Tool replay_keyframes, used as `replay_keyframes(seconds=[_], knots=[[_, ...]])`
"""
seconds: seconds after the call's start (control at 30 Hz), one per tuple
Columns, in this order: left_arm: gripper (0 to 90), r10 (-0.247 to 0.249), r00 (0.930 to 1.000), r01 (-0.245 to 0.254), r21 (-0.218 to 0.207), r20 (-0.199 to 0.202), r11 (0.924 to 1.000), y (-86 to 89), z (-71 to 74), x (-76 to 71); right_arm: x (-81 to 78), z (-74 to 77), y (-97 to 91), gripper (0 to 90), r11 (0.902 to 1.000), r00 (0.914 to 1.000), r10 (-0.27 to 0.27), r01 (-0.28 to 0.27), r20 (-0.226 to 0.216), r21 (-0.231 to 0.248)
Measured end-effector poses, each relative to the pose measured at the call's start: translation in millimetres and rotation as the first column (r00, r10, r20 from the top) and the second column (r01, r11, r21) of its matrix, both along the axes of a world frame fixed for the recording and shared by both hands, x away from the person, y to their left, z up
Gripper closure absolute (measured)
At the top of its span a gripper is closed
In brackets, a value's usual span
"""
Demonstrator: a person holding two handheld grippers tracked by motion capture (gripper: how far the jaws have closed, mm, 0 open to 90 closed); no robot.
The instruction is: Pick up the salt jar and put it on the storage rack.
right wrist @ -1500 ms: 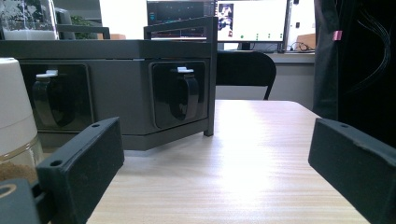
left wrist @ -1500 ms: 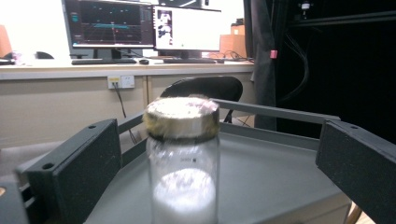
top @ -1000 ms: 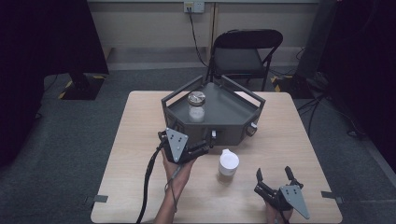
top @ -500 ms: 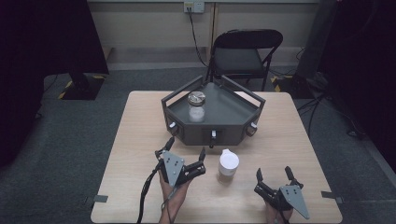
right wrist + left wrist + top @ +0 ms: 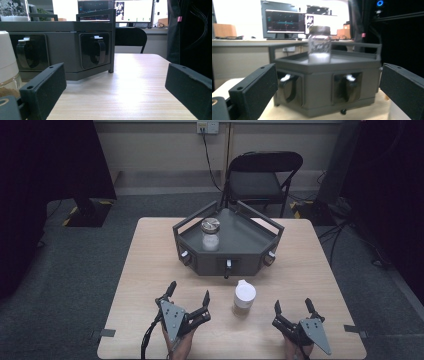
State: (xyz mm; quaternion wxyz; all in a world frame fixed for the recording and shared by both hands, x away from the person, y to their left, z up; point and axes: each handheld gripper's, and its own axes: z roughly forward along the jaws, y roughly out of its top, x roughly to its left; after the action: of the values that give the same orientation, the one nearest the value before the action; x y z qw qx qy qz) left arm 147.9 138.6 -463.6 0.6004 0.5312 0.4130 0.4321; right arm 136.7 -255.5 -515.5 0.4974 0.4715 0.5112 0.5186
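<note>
**Between open jaws: two jars, neither held**

Near the table's front edge, both tools sit low with jaws spread wide and empty. Left gripper (image 5: 189, 301) faces the dark tray; right gripper (image 5: 295, 312) rests at the front right corner.

Just right of the left gripper, well apart from either jaw, stands the white-capped jar (image 5: 244, 297): white cap with a small tab, clear lower body, brownish fill at the bottom. Judged light, rigid, probably smooth-walled; best taken across the body below the cap, jaws level.

Farther back, the glass jar (image 5: 210, 234) stands upright on the hexagonal tray (image 5: 250, 232), toward its left side. Metal lid, clear glass, white contents low down. Judged heavier, hard, slippery, breakable; grip the body under the lid, not the lid itself.

Tray sides carry knobs in recesses. Table (image 5: 320, 270) is pale wood.
</note>
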Motion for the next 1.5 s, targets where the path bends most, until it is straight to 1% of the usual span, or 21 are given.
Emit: replay_keyframes(seconds=[0.07,0.2,0.27,0.33,0.53,0.63,0.7,0.83,1.1,1.17,1.3,1.33,1.43,1.47,1.5], knots=[[1.0,0.02,0.9998,-0.02,0.001,-0.007,0.9998,0.7,-7.6,0.6,0.0,0.0,0.0,2.0,1.0,1.0,0.0,0.0,0.0,0.0],[0.1,0.037,0.9985,-0.038,-0.017,-0.041,0.9992,5.5,-19.0,4.8,0.0,0.0,0.1,2.0,1.0,1.0,-0.001,0.001,0.0,0.0],[0.1,0.04,0.9972,-0.041,-0.017,-0.062,0.999,7.8,-22.7,8.6,0.0,0.0,0.3,2.0,1.0,1.0,-0.001,0.001,0.0,0.0],[0.0,0.053,0.9952,-0.053,0.001,-0.082,0.9986,9.1,-24.3,10.8,0.0,-0.1,0.3,2.0,1.0,1.0,-0.001,0.001,0.0,0.0],[0.0,0.063,0.9931,-0.066,-0.022,-0.099,0.9976,15.3,-32.4,10.2,-0.1,-0.1,0.6,2.0,1.0,1.0,-0.003,0.003,0.0,0.0],[0.0,0.059,0.9926,-0.062,-0.025,-0.107,0.9978,16.9,-35.1,9.6,-0.1,-0.1,0.5,2.0,1.0,1.0,-0.003,0.003,0.0,0.0],[0.0,0.061,0.9918,-0.063,-0.02,-0.112,0.9978,16.3,-35.9,9.6,-0.1,-0.1,0.6,2.0,1.0,1.0,-0.003,0.003,0.0,0.0],[0.0,0.066,0.9915,-0.069,-0.017,-0.112,0.9975,15.6,-38.9,9.4,-0.1,-0.1,0.6,2.0,1.0,1.0,-0.003,0.003,0.0,0.0],[0.0,0.068,0.99,-0.07,-0.009,-0.123,0.9975,14.5,-43.8,10.3,-0.1,-0.1,0.6,2.0,1.0,1.0,-0.003,0.003,0.0,0.0],[0.0,0.079,0.9887,-0.079,0.005,-0.127,0.9968,12.6,-45.6,10.2,-0.1,0.0,0.6,2.0,1.0,1.0,-0.003,0.003,0.0,0.0],[0.0,0.08,0.9899,-0.08,0.003,-0.117,0.9968,12.9,-47.8,10.2,-0.1,0.0,0.8,2.0,1.0,1.0,-0.005,0.005,0.0,0.0],[0.0,0.087,0.9902,-0.086,0.01,-0.109,0.9962,11.5,-48.7,11.0,-0.1,0.0,0.8,2.0,1.0,1.0,-0.005,0.005,0.0,0.0],[0.0,0.091,0.9903,-0.09,0.015,-0.106,0.9959,10.2,-49.1,10.6,-0.1,-0.1,0.8,2.0,1.0,1.0,-0.005,0.005,0.0,0.0],[0.0,0.091,0.9909,-0.089,0.022,-0.099,0.9958,9.9,-49.9,10.1,-0.1,-0.1,0.8,2.0,1.0,1.0,-0.005,0.005,0.0,0.0],[0.0,0.088,0.9929,-0.086,0.034,-0.08,0.9957,9.1,-52.6,8.4,-0.1,-0.1,0.8,2.0,1.0,1.0,-0.005,0.005,0.0,0.0]])
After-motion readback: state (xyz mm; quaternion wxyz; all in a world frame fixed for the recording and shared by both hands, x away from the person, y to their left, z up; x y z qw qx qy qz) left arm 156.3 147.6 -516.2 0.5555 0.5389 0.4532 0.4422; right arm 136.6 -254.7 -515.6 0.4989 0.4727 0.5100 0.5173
